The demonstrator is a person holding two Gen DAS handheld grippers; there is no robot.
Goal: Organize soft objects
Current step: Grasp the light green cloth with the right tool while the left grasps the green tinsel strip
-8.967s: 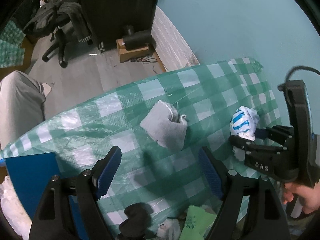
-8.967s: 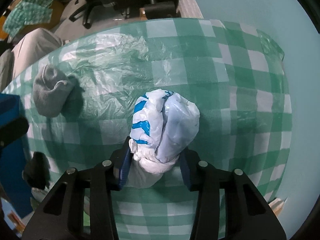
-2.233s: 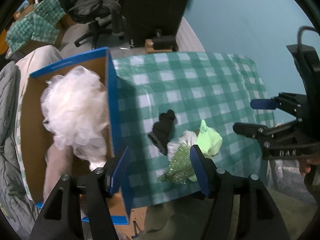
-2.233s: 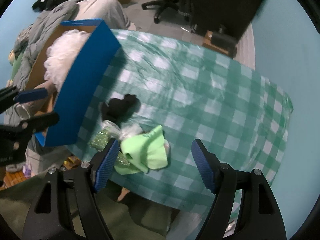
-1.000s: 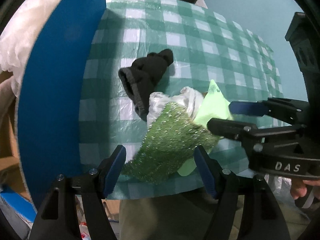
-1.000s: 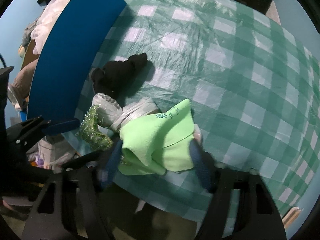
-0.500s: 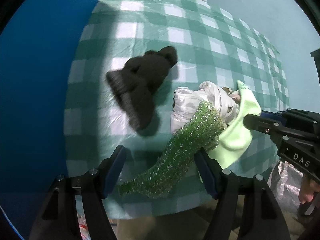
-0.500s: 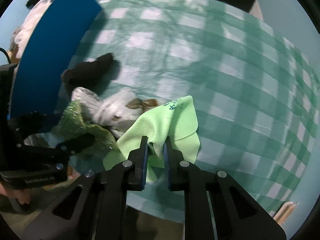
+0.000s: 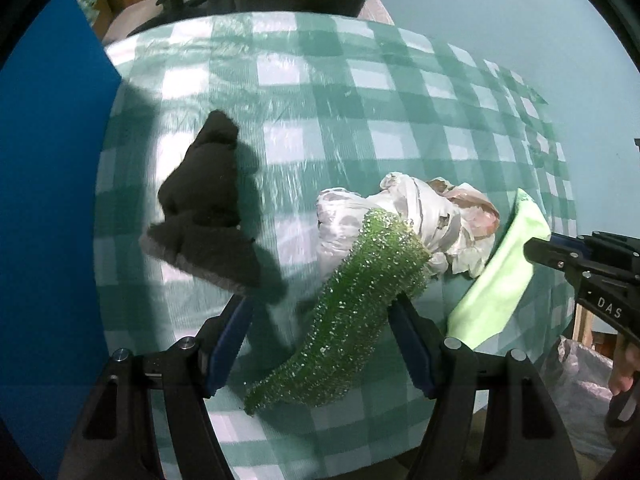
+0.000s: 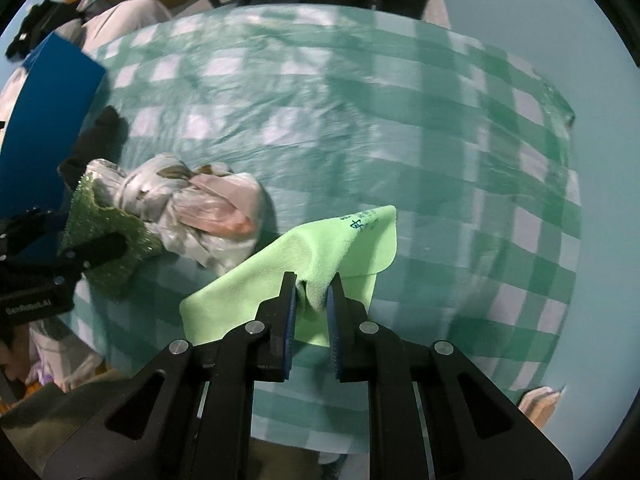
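Near the tabletop's (image 10: 400,128) front edge, the right gripper (image 10: 311,296) has its jaws pinching a fold of the lime-green cloth (image 10: 320,248), while the left gripper's (image 9: 320,344) jaws are spread around the glittery green cloth (image 9: 352,312) beside a crumpled plastic bag (image 9: 420,216).

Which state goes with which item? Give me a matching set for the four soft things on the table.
Items:
1. lime cloth
2. sparkly green sponge
3. black sock
4. knotted plastic bag

States:
A. lying loose near the blue box
B. pinched in the right gripper
C. between the open left gripper fingers
D. lying between sponge and cloth

Pairs: 1-B, 2-C, 3-A, 4-D
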